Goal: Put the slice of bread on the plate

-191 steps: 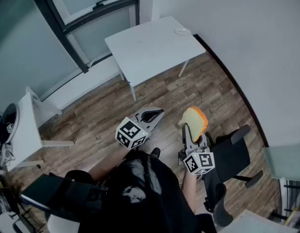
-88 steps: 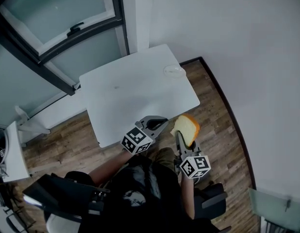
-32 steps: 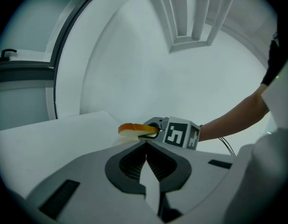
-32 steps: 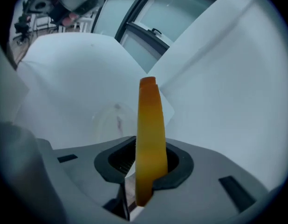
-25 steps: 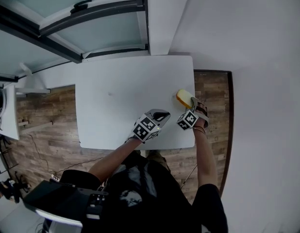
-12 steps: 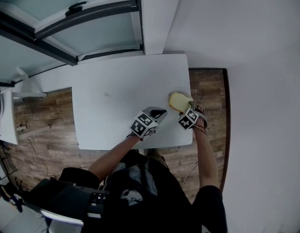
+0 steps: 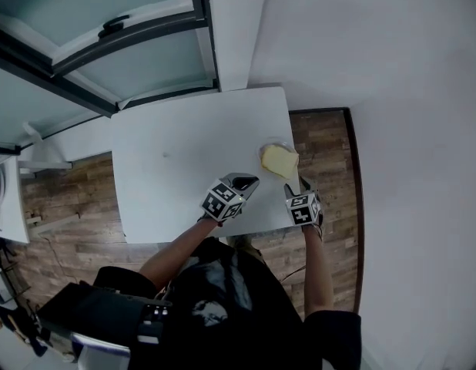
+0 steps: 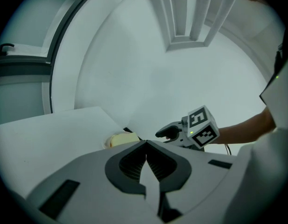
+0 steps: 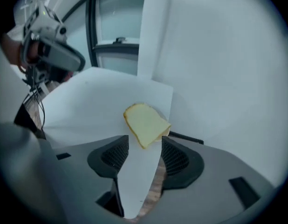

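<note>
White table [image 7: 184, 168] | bread slice [image 7: 279, 161] lying on plate [image 7: 272, 141] | near table's edge

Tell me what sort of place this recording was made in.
Probably a sparse office or lab room: a plain white rectangular table beside a dark-framed frosted-glass window, a wood-plank floor and bare white walls.
</note>
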The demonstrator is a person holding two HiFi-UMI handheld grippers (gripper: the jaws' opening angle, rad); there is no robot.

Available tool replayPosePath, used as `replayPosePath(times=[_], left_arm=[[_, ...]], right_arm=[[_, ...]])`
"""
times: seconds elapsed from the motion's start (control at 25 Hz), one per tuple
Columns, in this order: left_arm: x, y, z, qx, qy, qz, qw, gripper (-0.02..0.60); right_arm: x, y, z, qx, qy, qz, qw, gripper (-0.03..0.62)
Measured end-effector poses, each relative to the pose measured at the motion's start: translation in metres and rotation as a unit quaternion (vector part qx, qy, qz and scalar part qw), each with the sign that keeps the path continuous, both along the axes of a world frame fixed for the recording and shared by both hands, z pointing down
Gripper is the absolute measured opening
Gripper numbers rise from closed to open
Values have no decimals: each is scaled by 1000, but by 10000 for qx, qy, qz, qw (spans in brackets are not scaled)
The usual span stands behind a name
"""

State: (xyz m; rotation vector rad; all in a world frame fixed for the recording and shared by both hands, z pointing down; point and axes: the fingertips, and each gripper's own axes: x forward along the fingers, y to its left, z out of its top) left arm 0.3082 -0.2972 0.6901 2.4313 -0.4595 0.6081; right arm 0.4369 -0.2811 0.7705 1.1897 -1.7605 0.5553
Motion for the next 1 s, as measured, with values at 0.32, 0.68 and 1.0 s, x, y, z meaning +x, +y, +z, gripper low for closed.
replayPosePath(times=[0.32, 0.68, 1.0], left_arm=[[-3, 17, -52, 685, 290, -37, 9972, 5], [-11, 47, -91, 1104, 518, -64, 9925, 5], [-20, 45, -113, 1252, 650, -259, 9897, 5]], right_arm=[[-18, 46, -133, 1876, -1204, 1376, 9651, 81], [-20, 91, -203, 2815, -1674, 1969, 9241, 25], [-15, 102, -216, 3026, -1588, 2035, 9175, 11]])
